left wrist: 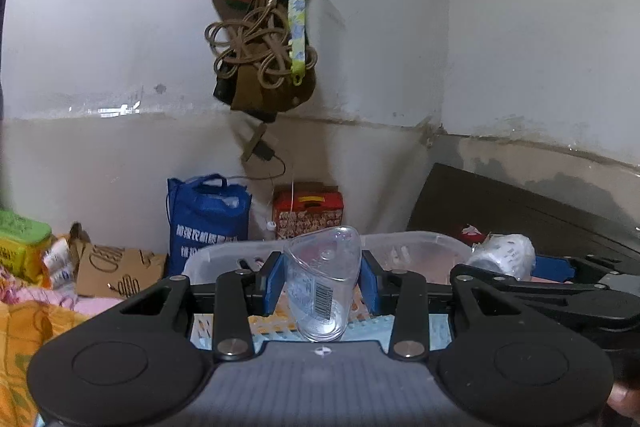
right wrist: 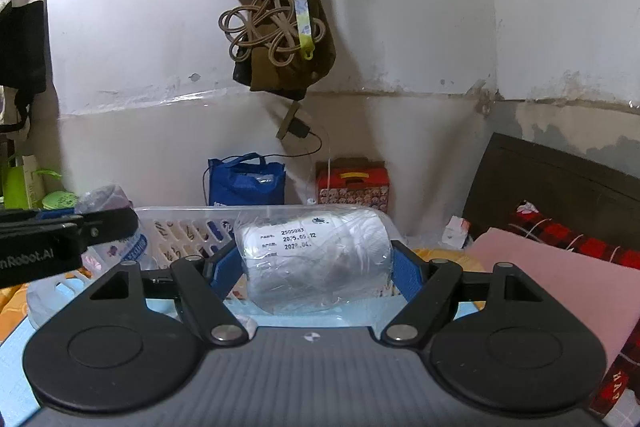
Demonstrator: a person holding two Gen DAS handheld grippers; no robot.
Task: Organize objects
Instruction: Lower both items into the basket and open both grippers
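Left tongs [left wrist: 322,281] — clenched on a clear plastic cup [left wrist: 323,283], tilted, pinched between the blue pads above a clear storage bin [left wrist: 416,241]; right tongs [right wrist: 316,267] — clenched on a wrapped white roll [right wrist: 316,261], held sideways; barcode label seen only by the left wrist; printed date only by the right.

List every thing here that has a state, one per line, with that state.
left gripper: shut on the clear plastic cup.
clear plastic cup: held off the surface, squeezed, empty.
right gripper: shut on the wrapped paper roll.
wrapped paper roll: held on its side, plastic wrap unopened.
clear storage bin: open, no lid on.
blue tote bag: standing upright by the wall.
red gift box: closed, upright.
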